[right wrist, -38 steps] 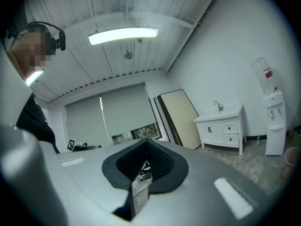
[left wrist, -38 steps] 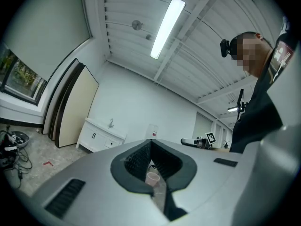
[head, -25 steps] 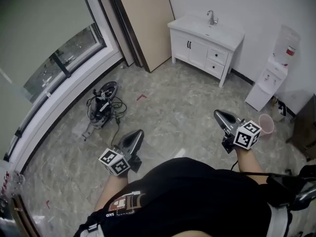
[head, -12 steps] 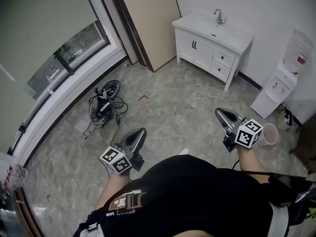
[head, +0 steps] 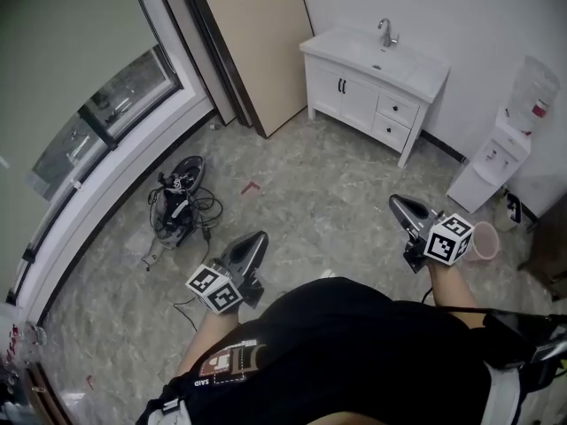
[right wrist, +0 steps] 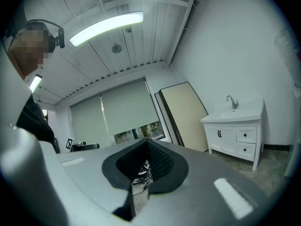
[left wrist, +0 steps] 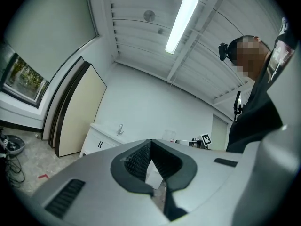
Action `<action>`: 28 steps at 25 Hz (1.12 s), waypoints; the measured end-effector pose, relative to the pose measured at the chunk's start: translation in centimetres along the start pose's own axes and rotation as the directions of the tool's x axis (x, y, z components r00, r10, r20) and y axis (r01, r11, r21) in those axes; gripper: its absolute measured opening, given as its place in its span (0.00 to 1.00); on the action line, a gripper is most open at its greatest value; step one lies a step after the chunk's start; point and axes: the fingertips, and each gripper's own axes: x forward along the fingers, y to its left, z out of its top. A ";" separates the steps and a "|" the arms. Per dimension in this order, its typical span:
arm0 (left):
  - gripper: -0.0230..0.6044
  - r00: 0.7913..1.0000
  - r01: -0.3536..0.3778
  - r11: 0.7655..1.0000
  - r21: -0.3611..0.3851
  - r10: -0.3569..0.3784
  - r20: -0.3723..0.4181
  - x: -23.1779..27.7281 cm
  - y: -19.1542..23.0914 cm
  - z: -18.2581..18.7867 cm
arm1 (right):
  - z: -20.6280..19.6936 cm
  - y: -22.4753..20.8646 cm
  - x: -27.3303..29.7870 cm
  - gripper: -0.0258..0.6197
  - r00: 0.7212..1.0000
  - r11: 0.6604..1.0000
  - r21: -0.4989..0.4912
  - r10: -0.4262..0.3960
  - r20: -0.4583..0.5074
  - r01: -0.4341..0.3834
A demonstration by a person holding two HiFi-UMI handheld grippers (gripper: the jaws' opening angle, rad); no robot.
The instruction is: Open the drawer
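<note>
Grey marbled floor (head: 292, 197) fills the room, with a cable tangle (head: 177, 206) at left. Next, the left gripper (head: 255, 242) hovers, jaws together on nothing. Against the far wall stands the white vanity (head: 354, 91), its drawers (head: 396, 110) closed, well apart from both grippers. The right gripper (head: 400, 207) is likewise pinched together, empty.

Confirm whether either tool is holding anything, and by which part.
Nothing is held. The left tool and the right tool are both shut and empty, out in the room, away from the drawers.
</note>
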 end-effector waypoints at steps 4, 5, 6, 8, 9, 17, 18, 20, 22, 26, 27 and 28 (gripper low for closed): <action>0.04 0.999 0.019 1.000 0.025 -0.018 -0.027 -0.7 5.8 3.8 | 1.0 1.9 5.9 0.04 1.000 1.000 -0.025 -0.018 0.011 0.018; 0.04 0.999 0.026 0.999 0.031 -0.025 -0.030 -0.8 7.3 5.0 | 1.5 2.3 7.5 0.04 1.000 0.999 -0.034 -0.024 0.016 0.024; 0.04 0.999 0.035 0.999 0.037 -0.033 -0.030 -1.0 8.9 6.1 | 2.0 2.6 9.1 0.04 0.999 0.999 -0.036 -0.032 0.023 0.032; 0.04 0.999 0.048 0.998 0.041 -0.047 -0.027 -1.4 12.0 8.0 | 2.6 3.2 12.4 0.04 0.999 0.999 -0.031 -0.043 0.033 0.044; 0.04 0.998 0.053 0.998 0.040 -0.052 -0.025 -1.6 13.4 8.6 | 2.6 3.6 14.0 0.04 0.999 0.999 -0.032 -0.043 0.031 0.044; 0.04 0.998 0.051 0.999 0.014 -0.050 -0.031 -2.5 22.3 10.8 | 1.3 4.1 23.7 0.04 0.999 0.999 -0.024 -0.038 -0.008 0.038; 0.04 0.999 0.041 0.999 0.010 -0.040 -0.029 -2.5 23.1 11.0 | 1.4 3.8 24.4 0.04 0.999 0.999 -0.024 -0.035 -0.014 0.035; 0.04 0.999 0.022 1.000 -0.002 -0.022 -0.024 -2.3 24.6 11.1 | 1.7 2.7 25.8 0.04 0.999 0.999 -0.018 -0.034 -0.019 0.034; 0.04 1.000 0.006 1.000 -0.017 -0.006 -0.017 -2.0 26.3 11.1 | 2.0 1.6 27.3 0.04 0.999 1.000 -0.008 -0.030 -0.019 0.029; 0.04 0.999 -0.034 0.999 -0.016 0.034 -0.024 0.4 28.9 11.6 | 2.6 -1.1 30.4 0.04 1.000 1.000 0.004 0.013 -0.029 -0.012; 0.04 0.999 -0.041 0.999 -0.009 0.041 -0.025 1.3 29.3 11.7 | 2.6 -1.9 31.0 0.04 0.999 1.000 0.008 0.026 -0.032 -0.026; 0.04 0.999 -0.048 0.999 0.000 0.048 -0.025 2.4 29.7 11.8 | 2.8 -3.0 31.6 0.04 0.999 0.999 0.009 0.038 -0.035 -0.038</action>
